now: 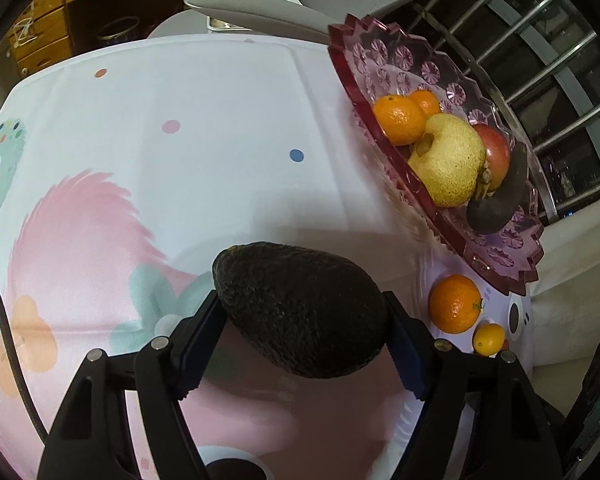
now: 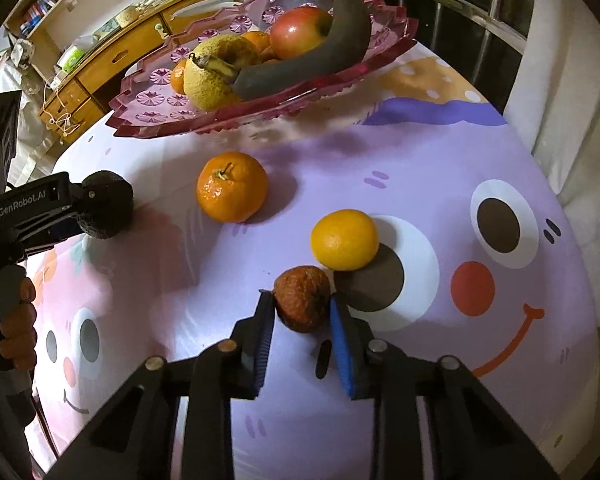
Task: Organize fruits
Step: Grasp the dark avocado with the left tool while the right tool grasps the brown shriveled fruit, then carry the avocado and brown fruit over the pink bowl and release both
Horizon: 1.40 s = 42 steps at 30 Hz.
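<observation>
My left gripper [image 1: 302,312] is shut on a dark avocado [image 1: 300,308] and holds it above the patterned cloth; the avocado also shows at the left of the right wrist view [image 2: 108,204]. My right gripper [image 2: 302,304] has its jaws closed against a wrinkled brown-red fruit [image 2: 302,298] on the cloth. A pink glass fruit dish [image 1: 348,68] [image 2: 148,100] holds oranges, a yellow pear, a red apple and a blackened banana. An orange [image 2: 232,187] and a smaller yellow-orange citrus [image 2: 345,239] lie loose on the cloth.
The table is covered by a cartoon-print cloth [image 2: 420,160]. A metal railing [image 1: 540,60] and a white cushion [image 2: 572,140] lie to the right. Wooden drawers [image 2: 100,64] stand behind. A white chair [image 1: 300,0] stands at the table's far edge.
</observation>
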Motion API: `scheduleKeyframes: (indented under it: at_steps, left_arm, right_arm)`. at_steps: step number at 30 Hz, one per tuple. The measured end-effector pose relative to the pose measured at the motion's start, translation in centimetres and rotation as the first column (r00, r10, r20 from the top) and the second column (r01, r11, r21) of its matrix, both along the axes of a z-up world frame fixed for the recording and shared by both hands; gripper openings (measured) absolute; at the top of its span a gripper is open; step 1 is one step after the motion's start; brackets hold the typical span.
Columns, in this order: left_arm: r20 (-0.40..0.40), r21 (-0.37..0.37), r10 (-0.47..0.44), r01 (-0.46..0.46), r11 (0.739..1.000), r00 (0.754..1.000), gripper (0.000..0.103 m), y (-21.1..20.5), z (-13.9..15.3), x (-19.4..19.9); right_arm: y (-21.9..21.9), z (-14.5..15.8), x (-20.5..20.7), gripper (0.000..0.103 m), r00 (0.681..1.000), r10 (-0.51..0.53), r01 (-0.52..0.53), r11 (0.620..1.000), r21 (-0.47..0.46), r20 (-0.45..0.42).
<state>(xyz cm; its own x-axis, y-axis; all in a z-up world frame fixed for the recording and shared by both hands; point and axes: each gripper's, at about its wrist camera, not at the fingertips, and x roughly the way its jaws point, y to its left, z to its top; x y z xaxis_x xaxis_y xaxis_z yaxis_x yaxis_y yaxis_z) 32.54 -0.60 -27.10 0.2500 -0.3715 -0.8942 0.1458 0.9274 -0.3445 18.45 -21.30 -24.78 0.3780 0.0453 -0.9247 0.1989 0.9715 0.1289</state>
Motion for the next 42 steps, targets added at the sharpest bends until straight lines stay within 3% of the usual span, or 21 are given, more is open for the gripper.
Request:
scheduleKeyframes:
  at_steps: [9, 19, 27, 33, 42]
  left_arm:
    - [0.046, 0.015, 0.045, -0.046, 0.999, 0.998, 0.075, 0.6, 3.5, -0.8]
    - [0.085, 0.01, 0.06, -0.061, 0.998, 0.995, 0.075, -0.3, 8.9, -1.7]
    - [0.135, 0.005, 0.058, -0.059, 0.998, 0.989, 0.075, -2.0, 12.2, -1.5]
    - [0.156, -0.01, 0.066, -0.065, 0.998, 0.986, 0.075, -3.6, 12.6, -0.6]
    - [0.102, -0.063, 0.053, -0.047, 0.997, 0.993, 0.075, -6.4, 9.8, 0.9]
  right_arm:
    - [0.3, 2.1, 1.0, 0.027, 0.995, 0.102, -0.103, 0.993, 0.052, 0.013]
    - [0.6, 9.1, 2.9, 0.027, 0.965, 0.227, -0.235, 0.971, 0.05, 0.128]
    - [-0.6, 12.7, 5.9, 0.027, 0.94, 0.276, -0.285, 0.958, 0.018, 0.199]
    - [-2.6, 12.7, 8.2, 0.027, 0.936, 0.27, -0.279, 0.96, 0.007, 0.228]
    - [-5.3, 9.4, 11.8, 0.027, 0.956, 0.213, -0.234, 0.968, 0.087, 0.2]
